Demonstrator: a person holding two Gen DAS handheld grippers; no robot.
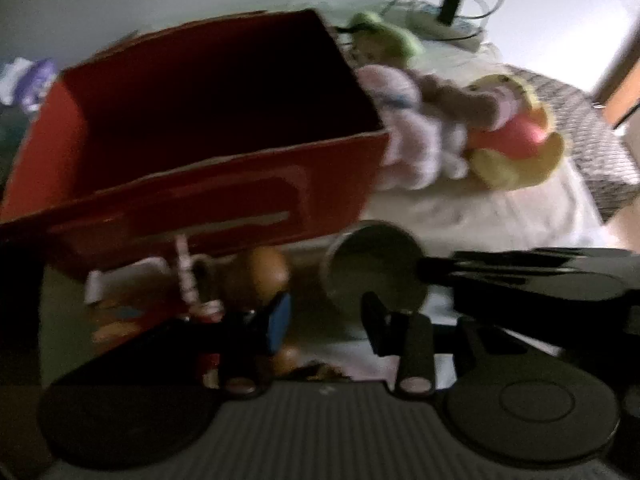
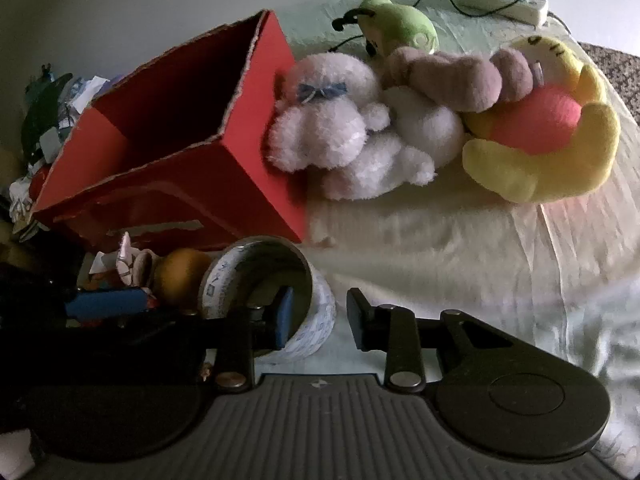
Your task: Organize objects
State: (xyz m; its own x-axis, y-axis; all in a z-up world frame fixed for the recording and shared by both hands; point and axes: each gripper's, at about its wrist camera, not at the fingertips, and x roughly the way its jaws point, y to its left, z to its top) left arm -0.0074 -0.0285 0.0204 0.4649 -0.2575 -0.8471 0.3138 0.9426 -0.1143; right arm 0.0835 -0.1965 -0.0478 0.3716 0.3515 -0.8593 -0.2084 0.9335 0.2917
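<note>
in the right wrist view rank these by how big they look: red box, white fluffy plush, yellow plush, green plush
1. red box
2. white fluffy plush and yellow plush: they look alike in size, so no ranking
3. green plush, though it sits farther back and is partly hidden

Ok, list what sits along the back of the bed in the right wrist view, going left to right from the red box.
red box → white fluffy plush → pinkish-brown plush → yellow plush with a pink belly. The green plush lies behind the others, so it is left out.
</note>
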